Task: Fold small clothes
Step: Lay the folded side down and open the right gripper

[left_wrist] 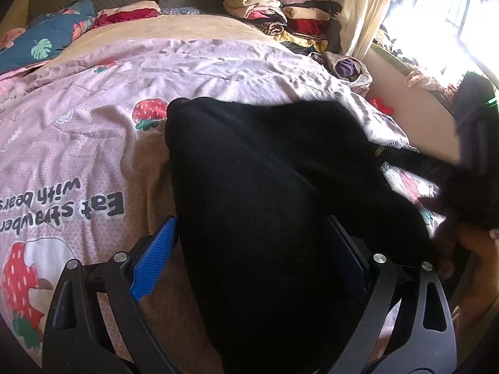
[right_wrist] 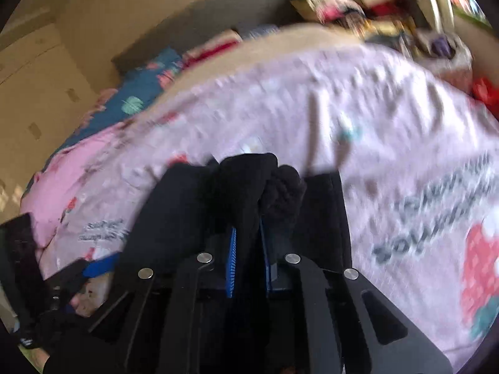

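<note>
The left gripper (left_wrist: 249,249) stands with its two blue textured pads (left_wrist: 154,258) wide apart. A black, soft knitted garment (left_wrist: 265,187) lies between these fingers and spreads forward from them over the pink bed cover printed with strawberries and dark letters (left_wrist: 93,131). The left pad is clear of the cloth on its outer side; the right pad is partly in the shadow of the cloth, and I cannot tell if it touches the fabric. The pads do not press on the garment, so this gripper is open around it.

The right gripper (right_wrist: 248,246) has its blue pads (right_wrist: 231,265) very near to each other, with a bunched fold of the same black garment (right_wrist: 249,187) pinched between them. The cloth rises ahead of the fingertips in a thick lump and also hangs down on both sides of the fingers. The right wrist view is blurred, but the grip on the fabric is plain.

Far ahead of the left fingers, at the other side of the bed, a pile of folded clothes in many colours (left_wrist: 280,9) sits near a cream curtain (left_wrist: 365,9). To the left of the fingers and far ahead lies a dark blue quilt with leaf and flower print (left_wrist: 46,43).
</note>
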The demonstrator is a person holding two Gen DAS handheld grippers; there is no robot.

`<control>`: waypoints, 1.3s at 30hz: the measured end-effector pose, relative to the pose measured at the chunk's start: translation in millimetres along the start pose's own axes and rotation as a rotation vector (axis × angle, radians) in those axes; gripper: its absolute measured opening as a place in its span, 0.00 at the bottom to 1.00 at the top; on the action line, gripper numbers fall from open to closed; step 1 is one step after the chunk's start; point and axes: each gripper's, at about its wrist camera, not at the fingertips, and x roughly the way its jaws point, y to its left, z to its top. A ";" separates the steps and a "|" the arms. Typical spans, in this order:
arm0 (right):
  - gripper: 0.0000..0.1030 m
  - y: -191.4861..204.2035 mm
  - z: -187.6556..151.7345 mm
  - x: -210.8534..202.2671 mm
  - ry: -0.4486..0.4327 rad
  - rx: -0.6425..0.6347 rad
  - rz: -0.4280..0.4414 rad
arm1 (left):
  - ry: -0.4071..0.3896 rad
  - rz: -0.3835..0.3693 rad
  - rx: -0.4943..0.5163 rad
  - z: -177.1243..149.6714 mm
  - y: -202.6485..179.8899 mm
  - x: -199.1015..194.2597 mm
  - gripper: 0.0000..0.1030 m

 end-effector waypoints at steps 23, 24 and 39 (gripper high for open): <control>0.19 -43.1 -21.7 30.5 0.084 -0.046 -0.218 | 0.046 -0.047 0.006 -5.5 -19.4 12.5 0.87; 0.24 -44.4 -22.4 25.4 0.078 -0.029 -0.216 | 0.047 -0.047 0.005 -5.9 -18.9 12.4 0.87; 0.43 -6.1 -58.0 -43.9 0.091 0.000 -0.094 | 0.048 -0.063 -0.027 -17.4 -16.7 -2.1 0.87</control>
